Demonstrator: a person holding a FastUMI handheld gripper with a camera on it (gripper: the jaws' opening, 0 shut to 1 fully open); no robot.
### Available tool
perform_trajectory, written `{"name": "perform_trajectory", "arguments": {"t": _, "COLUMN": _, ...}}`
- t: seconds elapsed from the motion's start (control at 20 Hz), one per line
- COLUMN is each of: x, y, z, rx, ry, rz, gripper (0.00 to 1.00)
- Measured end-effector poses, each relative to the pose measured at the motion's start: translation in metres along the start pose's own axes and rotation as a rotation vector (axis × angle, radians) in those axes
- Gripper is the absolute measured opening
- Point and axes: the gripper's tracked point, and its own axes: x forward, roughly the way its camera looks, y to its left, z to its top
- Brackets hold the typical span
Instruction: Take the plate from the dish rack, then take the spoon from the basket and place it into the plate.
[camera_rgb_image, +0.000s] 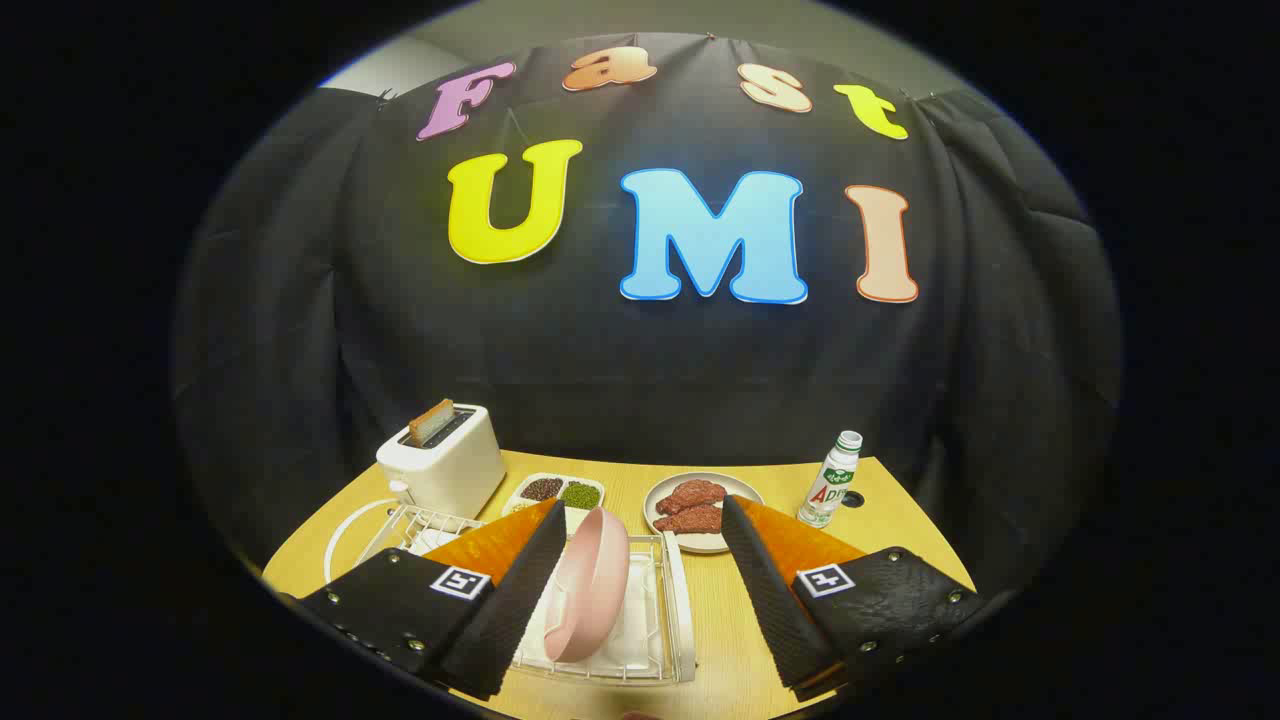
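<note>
Between my tongs (640, 580), whose fingers stand spread wide and grip nothing, a pink plate (590, 590) stands on edge in the white dish rack (680, 620) at the near edge of the wooden counter (730, 640), close beside my left finger. Beyond the rack, toward the counter's far edge, lie a white toaster (445, 470) holding a slice, a divided dish of beans (555, 492), a plate of red meat (697, 510) and a capped bottle (830, 482). I cannot make out the spoon or its basket.

White toaster (445, 468) holding toast, divided bean tray (556, 492), meat dish (693, 509), capped bottle (832, 481), wooden table (735, 640)
</note>
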Motion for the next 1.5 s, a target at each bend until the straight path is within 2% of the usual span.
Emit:
{"name": "perform_trajectory", "arguments": {"t": 0.8, "x": -0.033, "y": -0.006, "z": 0.032, "rx": 0.037, "ry": -0.119, "rz": -0.011, "gripper": 0.96}}
{"name": "perform_trajectory", "arguments": {"t": 1.5, "x": 0.028, "y": -0.001, "z": -0.046, "rx": -0.051, "ry": 0.168, "rz": -0.114, "gripper": 0.95}}
